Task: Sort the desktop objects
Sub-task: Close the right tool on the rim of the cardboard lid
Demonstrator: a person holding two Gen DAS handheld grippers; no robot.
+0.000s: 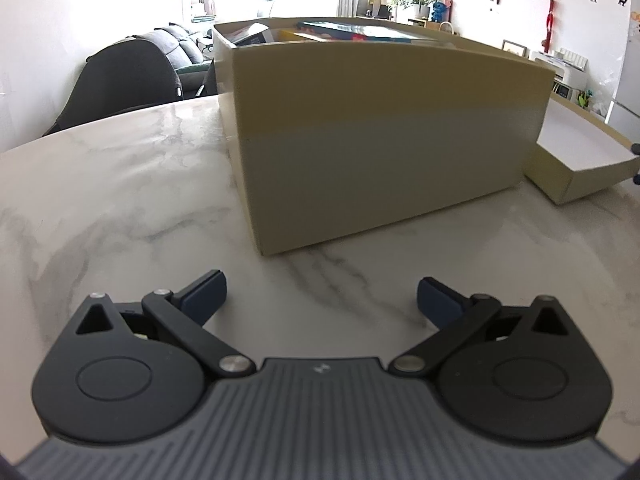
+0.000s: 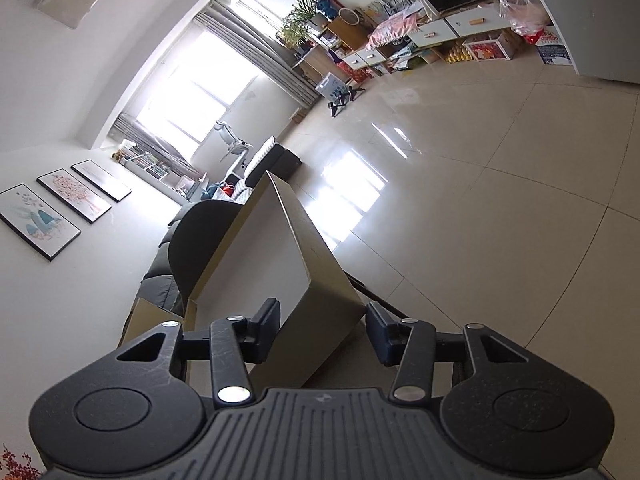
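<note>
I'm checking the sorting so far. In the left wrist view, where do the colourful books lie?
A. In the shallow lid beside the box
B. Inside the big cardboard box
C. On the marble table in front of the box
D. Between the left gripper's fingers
B: the books show above the rim of the box; the lid beside it shows only white inside, and the left gripper is open over bare table.
</note>
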